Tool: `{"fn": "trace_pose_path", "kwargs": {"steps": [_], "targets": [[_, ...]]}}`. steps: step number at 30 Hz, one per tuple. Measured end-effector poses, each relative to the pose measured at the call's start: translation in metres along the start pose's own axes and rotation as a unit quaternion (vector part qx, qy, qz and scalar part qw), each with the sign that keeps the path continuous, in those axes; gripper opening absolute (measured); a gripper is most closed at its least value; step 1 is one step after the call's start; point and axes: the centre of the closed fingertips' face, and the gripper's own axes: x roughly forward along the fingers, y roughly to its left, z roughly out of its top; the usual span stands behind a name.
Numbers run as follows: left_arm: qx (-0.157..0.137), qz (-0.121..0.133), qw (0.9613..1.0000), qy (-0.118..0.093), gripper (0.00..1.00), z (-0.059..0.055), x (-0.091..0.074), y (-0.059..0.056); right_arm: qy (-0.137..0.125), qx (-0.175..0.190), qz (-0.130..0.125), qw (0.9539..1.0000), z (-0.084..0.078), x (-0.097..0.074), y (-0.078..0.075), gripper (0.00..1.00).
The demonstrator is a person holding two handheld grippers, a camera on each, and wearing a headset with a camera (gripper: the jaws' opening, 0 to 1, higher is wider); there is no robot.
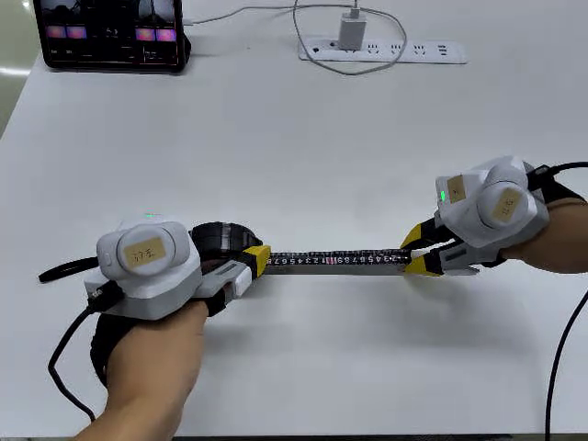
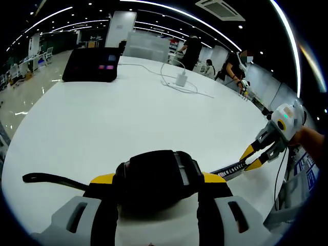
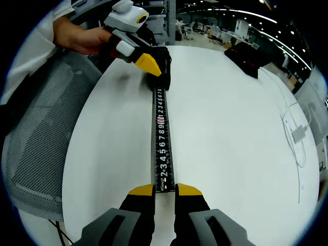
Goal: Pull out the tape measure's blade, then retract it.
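White tabletop (image 1: 294, 138), seen from the head view: a black tape measure (image 1: 220, 241) sits near the front edge at the left, clamped between the yellow-tipped jaws of the left tool (image 1: 253, 262), which a person's hand holds from behind. Its blade (image 1: 335, 259) stretches straight out to the right, numerals up, low along the tabletop; whether it touches the surface cannot be told. At the far end the right tool (image 1: 421, 253) has its jaws closed on the blade's tip, one yellow pad on each side, as the right gripper view shows along the blade's length. The two tools are well apart, joined by the blade alone. At the tabletop's far edge stand a dark tablet (image 1: 110, 32) with a lit screen at the left and a white power strip (image 1: 381, 49) with a charger (image 1: 352, 32) plugged in at the right.
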Motion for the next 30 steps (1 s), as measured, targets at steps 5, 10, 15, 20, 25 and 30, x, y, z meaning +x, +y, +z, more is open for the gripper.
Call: {"fn": "trace_pose_path", "kwargs": {"steps": [5,10,15,20,25,30], "targets": [[-0.003,-0.001,1.0,0.0,0.58,0.0,0.0,0.0,-0.001,-0.004,0.003,1.0,0.005,0.005,0.0,0.1],[-0.005,-0.002,1.0,0.0,0.58,0.0,0.001,0.0,-0.005,-0.004,0.005,1.0,0.008,0.006,-0.001,0.1],[-0.006,-0.004,1.0,0.0,0.58,0.0,0.001,0.0,-0.007,-0.002,0.007,1.0,0.01,0.008,-0.001,0.1],[-0.009,-0.005,0.9999,-0.001,0.58,0.0,0.001,0.0,-0.009,-0.001,0.009,0.9999,0.014,0.01,-0.002,0.1],[-0.013,-0.007,0.9999,-0.002,0.58,0.0,0.0,0.001,-0.012,0.003,0.012,0.9999,0.017,0.012,-0.003,0.1],[-0.018,-0.008,0.9998,-0.003,0.58,0.001,0.0,0.002,-0.019,0.001,0.014,0.9997,0.025,0.014,-0.003,0.1]]}}
